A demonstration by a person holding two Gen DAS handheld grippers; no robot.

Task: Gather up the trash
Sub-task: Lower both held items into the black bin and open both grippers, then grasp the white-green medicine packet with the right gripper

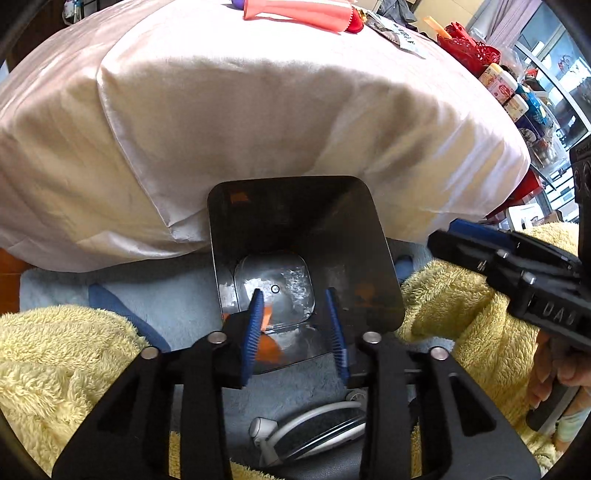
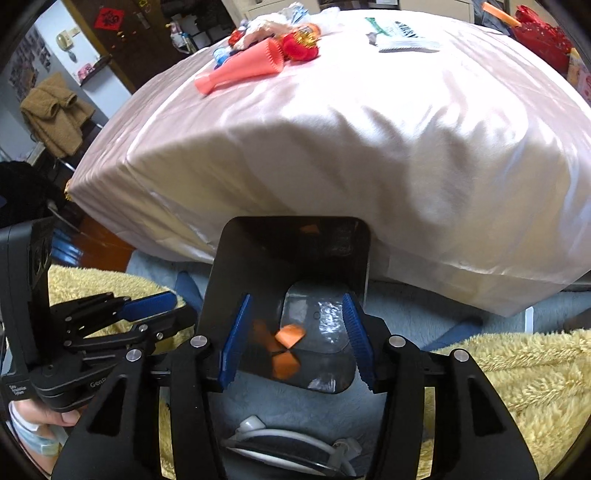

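A black square trash bin stands on the floor against the bed; it also shows in the right wrist view. An orange scrap is in the bin, blurred, with its reflection on the shiny wall. In the left wrist view an orange piece shows low in the bin. My left gripper is open and empty above the bin's near rim. My right gripper is open and empty above the bin. More trash lies on the bed: an orange wrapper, a red item, and a white-green wrapper.
The bed has a pale pink satin cover. A yellow fluffy fabric lies on both sides of the bin. A white stand sits below the grippers on a grey rug. Bottles and red lace items crowd the right.
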